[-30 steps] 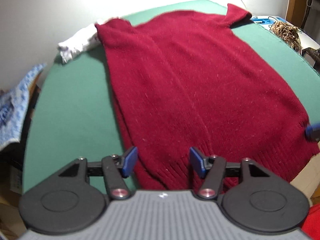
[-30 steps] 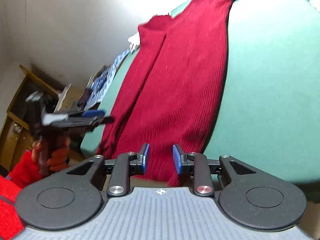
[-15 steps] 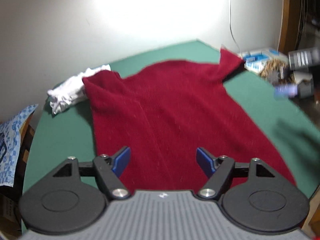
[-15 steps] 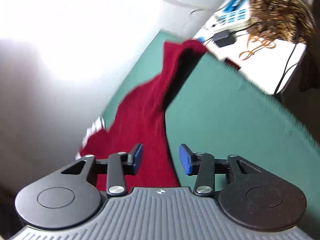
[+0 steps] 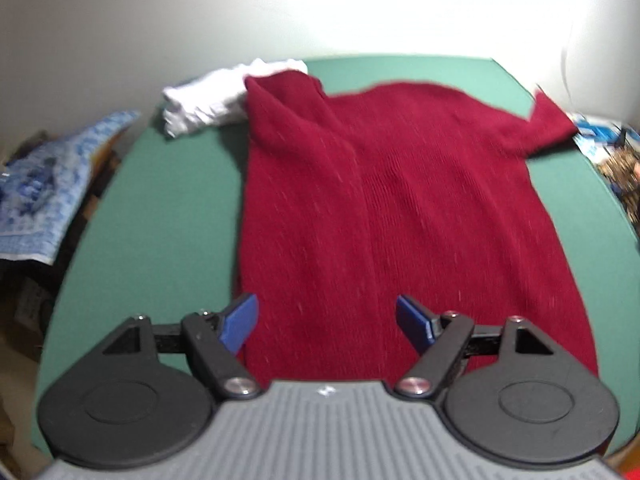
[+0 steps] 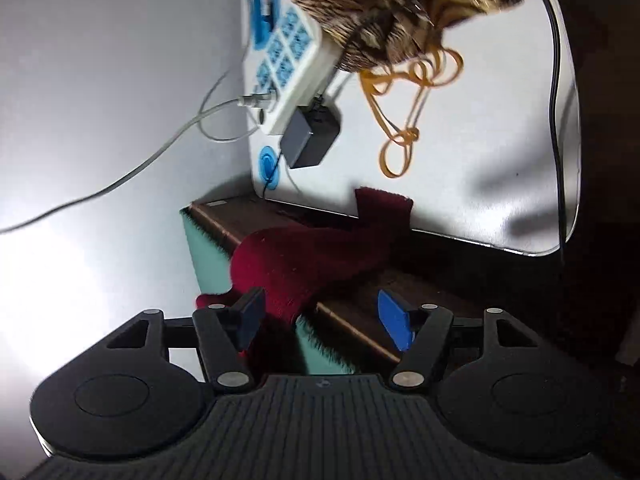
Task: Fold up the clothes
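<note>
Red sweater (image 5: 400, 208) flat on green table (image 5: 160, 220) (sleeve overhanging), 2 grippers open-fingered

One dark red sweater (image 5: 384, 208) lies on the one green table (image 5: 160, 216). One white garment (image 5: 216, 96) is bunched at the sweater's far corner. One blue patterned cloth (image 5: 40, 184) lies off the table's edge. The right wrist view shows one white power strip (image 6: 292, 60), one dark adapter (image 6: 310, 138), and one brown patterned fabric heap (image 6: 396, 4).

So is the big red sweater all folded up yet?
Not yet. The dark red knitted sweater lies mostly spread on the green table, only its left side folded in.
</note>
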The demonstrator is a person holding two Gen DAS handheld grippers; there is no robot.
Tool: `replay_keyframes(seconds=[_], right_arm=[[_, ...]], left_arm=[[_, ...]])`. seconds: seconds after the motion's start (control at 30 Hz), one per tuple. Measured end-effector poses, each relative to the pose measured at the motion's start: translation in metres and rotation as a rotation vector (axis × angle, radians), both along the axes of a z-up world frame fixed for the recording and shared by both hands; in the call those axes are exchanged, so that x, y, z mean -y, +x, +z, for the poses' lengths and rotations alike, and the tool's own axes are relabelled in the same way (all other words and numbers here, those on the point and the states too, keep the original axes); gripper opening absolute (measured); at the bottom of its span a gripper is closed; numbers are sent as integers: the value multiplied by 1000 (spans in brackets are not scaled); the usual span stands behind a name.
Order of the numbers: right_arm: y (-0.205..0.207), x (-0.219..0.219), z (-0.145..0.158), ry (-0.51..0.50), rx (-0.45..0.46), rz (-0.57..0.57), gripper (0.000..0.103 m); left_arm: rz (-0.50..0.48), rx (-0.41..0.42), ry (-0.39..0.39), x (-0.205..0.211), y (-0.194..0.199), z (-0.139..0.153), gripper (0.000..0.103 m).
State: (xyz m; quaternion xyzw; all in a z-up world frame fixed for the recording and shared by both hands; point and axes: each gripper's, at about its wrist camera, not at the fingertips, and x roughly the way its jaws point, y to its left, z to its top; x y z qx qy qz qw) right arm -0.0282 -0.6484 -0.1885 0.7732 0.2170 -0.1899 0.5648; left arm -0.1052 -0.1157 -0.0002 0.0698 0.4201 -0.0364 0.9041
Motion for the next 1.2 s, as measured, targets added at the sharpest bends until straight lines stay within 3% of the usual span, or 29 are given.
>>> replay_keyframes(seconds=[0.1, 0.23, 0.27, 0.3, 0.33, 0.37, 0.53, 0.67, 0.83, 1.0, 1.1, 1.2], right_arm=[[20, 4, -20, 43, 1, 15, 67], [40, 10, -47, 90, -6, 2, 69], [42, 11, -52, 89, 9, -4, 65], [42, 13, -53, 71, 35, -11, 55], [42, 15, -53, 53, 60, -19, 19], [40, 17, -51, 13, 86, -30, 6], [21, 38, -16, -126, 220, -101, 4], [14, 52, 29, -257, 290, -54, 4], [29, 25, 111, -492, 435, 132, 4], [51, -78, 179, -744, 596, 442, 1], [57, -159, 187, -826, 646, 649, 1], [54, -230, 175, -904, 626, 817, 2]], left_arm=[[48, 25, 15, 8, -3, 16, 88], [84, 39, 45, 21, -9, 27, 88], [91, 41, 61, 25, -11, 26, 88], [97, 43, 80, 29, -12, 26, 88], [103, 45, 104, 34, -13, 25, 88], [107, 45, 125, 37, -14, 24, 88], [128, 45, 131, 41, -11, 24, 88], [128, 53, 105, 42, -2, 25, 89], [129, 64, 82, 43, 16, 26, 90], [117, 108, 1, 30, 34, 37, 89], [106, 114, -93, 13, 41, 37, 89], [95, 95, -129, -5, 46, 30, 89]])
